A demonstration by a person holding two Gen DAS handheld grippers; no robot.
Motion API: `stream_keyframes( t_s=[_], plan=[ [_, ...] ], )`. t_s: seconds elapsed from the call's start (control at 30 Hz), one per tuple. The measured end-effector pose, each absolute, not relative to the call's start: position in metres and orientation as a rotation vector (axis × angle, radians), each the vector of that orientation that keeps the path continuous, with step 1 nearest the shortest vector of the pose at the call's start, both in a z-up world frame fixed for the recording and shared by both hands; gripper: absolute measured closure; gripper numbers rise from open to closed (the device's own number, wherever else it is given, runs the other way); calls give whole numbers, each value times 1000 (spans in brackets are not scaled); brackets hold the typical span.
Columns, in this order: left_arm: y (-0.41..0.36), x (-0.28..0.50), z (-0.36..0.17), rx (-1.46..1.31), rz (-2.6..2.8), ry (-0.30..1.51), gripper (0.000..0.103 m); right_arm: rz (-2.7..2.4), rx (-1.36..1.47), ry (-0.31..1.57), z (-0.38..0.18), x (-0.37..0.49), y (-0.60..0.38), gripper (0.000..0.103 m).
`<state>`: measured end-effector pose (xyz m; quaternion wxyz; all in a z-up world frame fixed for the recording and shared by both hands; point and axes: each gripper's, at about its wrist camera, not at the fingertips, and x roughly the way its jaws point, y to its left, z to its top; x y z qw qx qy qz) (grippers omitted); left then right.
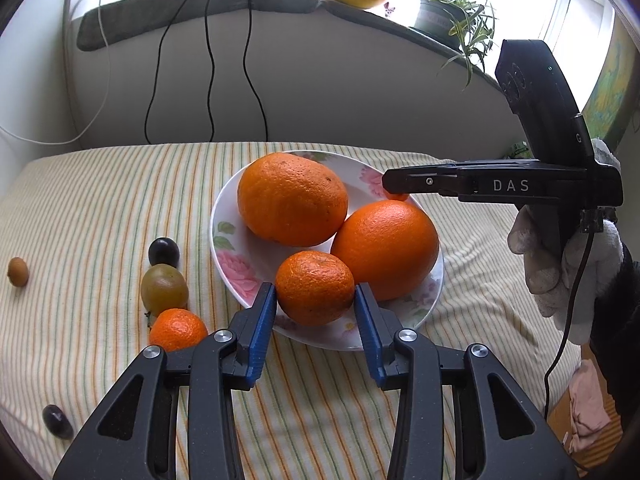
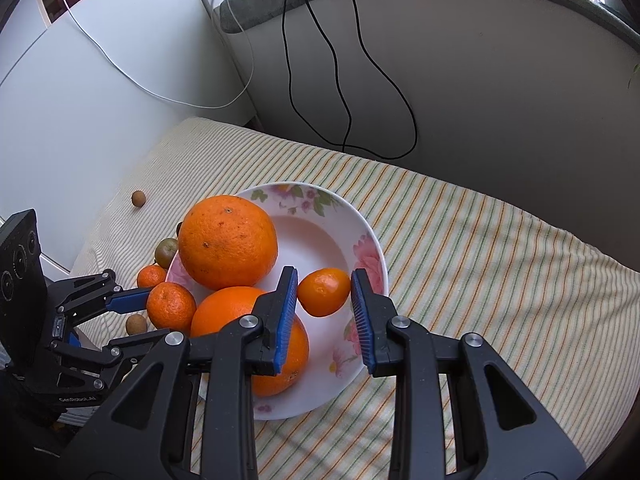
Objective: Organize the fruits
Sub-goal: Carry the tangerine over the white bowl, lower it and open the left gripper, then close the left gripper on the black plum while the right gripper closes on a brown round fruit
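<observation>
Right wrist view: right claw (image 2: 324, 294) closed on small kumquat (image 2: 323, 291), pads touching both sides, poised over bare floor of flowered bowl (image 2: 370, 258). Left wrist view: left claw (image 1: 315, 294) clamped on mandarin (image 1: 315, 287) at bowl's near rim, beside two big oranges (image 1: 292, 199). Still loose on striped cloth (image 1: 100, 200): second mandarin (image 1: 177, 329), green fruit (image 1: 164, 287), dark plum (image 1: 163, 251). Step judged: depositing fruit in bowl. Next likely needed: letting go gently, then fetching strays.

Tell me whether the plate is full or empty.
Partly full: the plate holds two large oranges and two smaller ones, with bare white still showing.
</observation>
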<state>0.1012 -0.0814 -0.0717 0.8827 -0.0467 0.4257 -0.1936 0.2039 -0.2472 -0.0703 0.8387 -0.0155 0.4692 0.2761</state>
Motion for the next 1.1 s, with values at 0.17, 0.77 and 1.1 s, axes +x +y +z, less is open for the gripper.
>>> stream_keyframes(
  t_s=[0.17,0.77,1.1],
  plan=[
    [-78,99,-65,-100,-394,860,42,571,-2,979,-66,201,-251,35],
    [-36,72,-59,-89,-316,828,42,600,8,875,-36,158,-233,30],
    [16,36,-59,-91,-185,807,42,693,-33,792,-24,106,-193,30]
  ],
)
